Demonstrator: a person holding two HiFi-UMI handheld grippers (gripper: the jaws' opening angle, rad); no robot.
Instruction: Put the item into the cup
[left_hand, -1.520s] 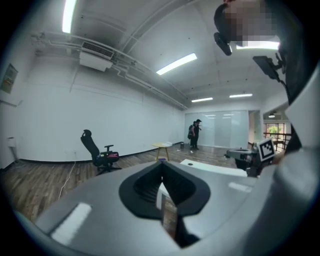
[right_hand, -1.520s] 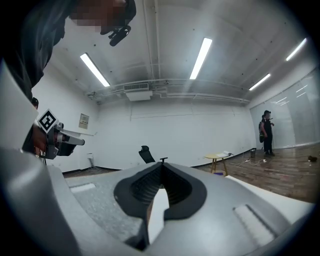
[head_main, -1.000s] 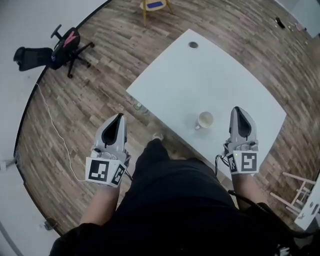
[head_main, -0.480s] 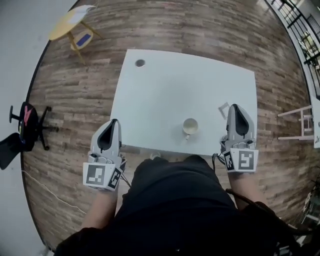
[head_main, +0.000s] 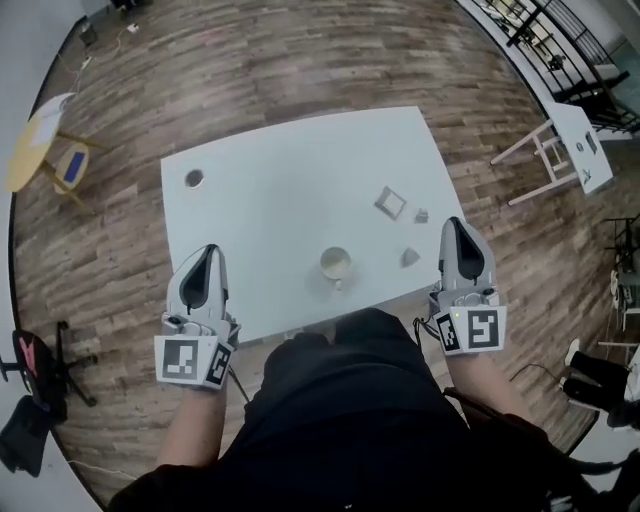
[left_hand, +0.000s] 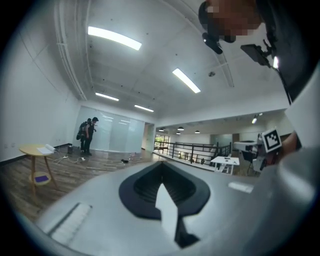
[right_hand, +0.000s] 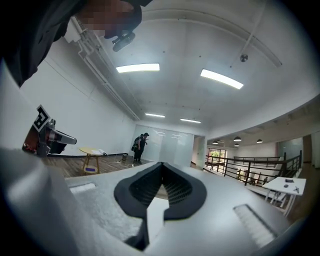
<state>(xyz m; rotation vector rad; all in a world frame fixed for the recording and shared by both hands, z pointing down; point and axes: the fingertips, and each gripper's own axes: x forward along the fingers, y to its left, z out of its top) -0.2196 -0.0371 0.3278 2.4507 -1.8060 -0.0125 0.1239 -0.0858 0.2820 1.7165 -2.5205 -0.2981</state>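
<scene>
Gripping state: left tool (head_main: 207, 252) closed, jaws together with nothing between them. Right tool (head_main: 455, 228) is the same, closed and empty.
Tool placing: both are held level by the near corners of the white counter (head_main: 270, 190), touching nothing on it.
Cup: the cup (head_main: 335, 264) stands upright, mouth up, between the two tools and nearer the right one. Its handle seems turned toward the near edge.
Item candidates: three small pieces lie to the left of the right tool. A grey lump (head_main: 410, 257) sits just beside it, a smaller grey bit (head_main: 421, 215) ahead-left of its tip, and a pale square piece (head_main: 390, 203) further ahead-left. Cannot tell which one is meant.
Handling, judged: all three look small, light and stiff, so they may skid on the smooth counter if nudged. The cup looks ceramic and could tip or slide if knocked.
Hold, judged: open the jaws first, then pinch the lump across its flanks. The square piece would go by one edge.
Heading, long axis: the square piece lies flat, corner toward the right tool, with no long axis. The grey pieces are too small to read.
</scene>
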